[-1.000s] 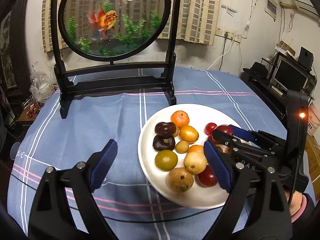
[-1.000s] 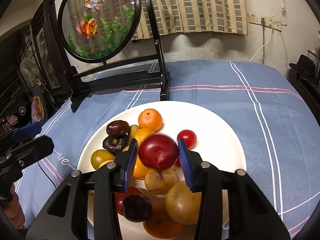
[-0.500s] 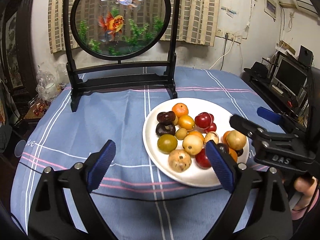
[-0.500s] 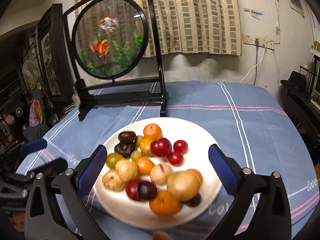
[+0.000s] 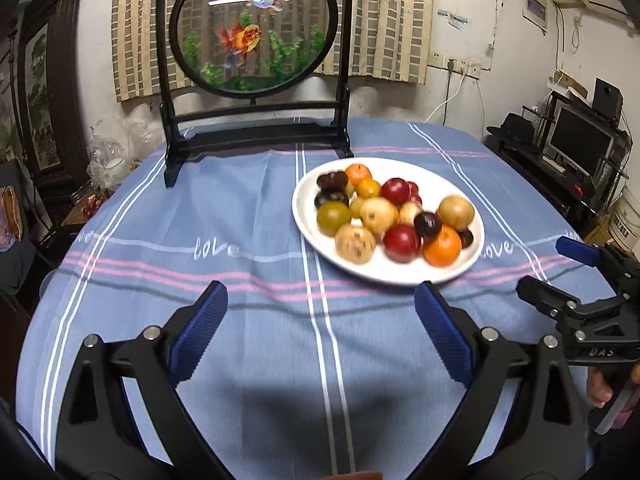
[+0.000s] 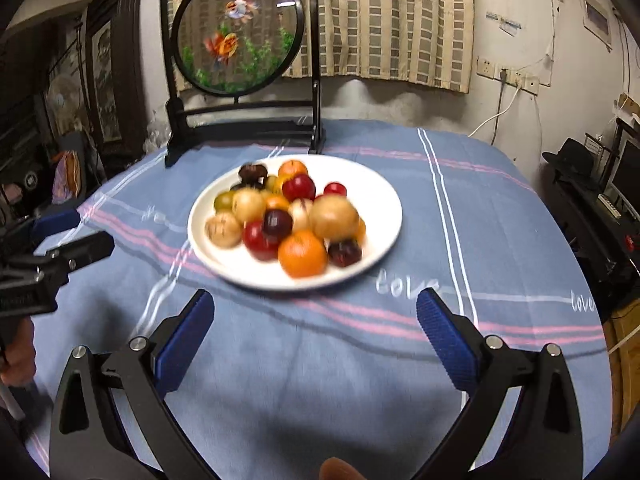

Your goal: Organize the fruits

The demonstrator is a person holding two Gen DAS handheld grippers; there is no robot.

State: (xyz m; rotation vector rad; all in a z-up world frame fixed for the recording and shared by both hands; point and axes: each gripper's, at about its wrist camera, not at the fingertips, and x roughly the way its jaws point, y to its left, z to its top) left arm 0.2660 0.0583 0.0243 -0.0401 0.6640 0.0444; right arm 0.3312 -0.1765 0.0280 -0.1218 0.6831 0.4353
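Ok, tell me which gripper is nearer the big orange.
Right, probably. The right gripper faces the orange head-on from the plate's near side; the left gripper sits back and off to its left.

dim room, blurred fruit (fisheye-bent edges).

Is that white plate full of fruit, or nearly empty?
Full. The white plate holds a heaped pile of fruit, oranges, red and yellow ones, covering most of it.
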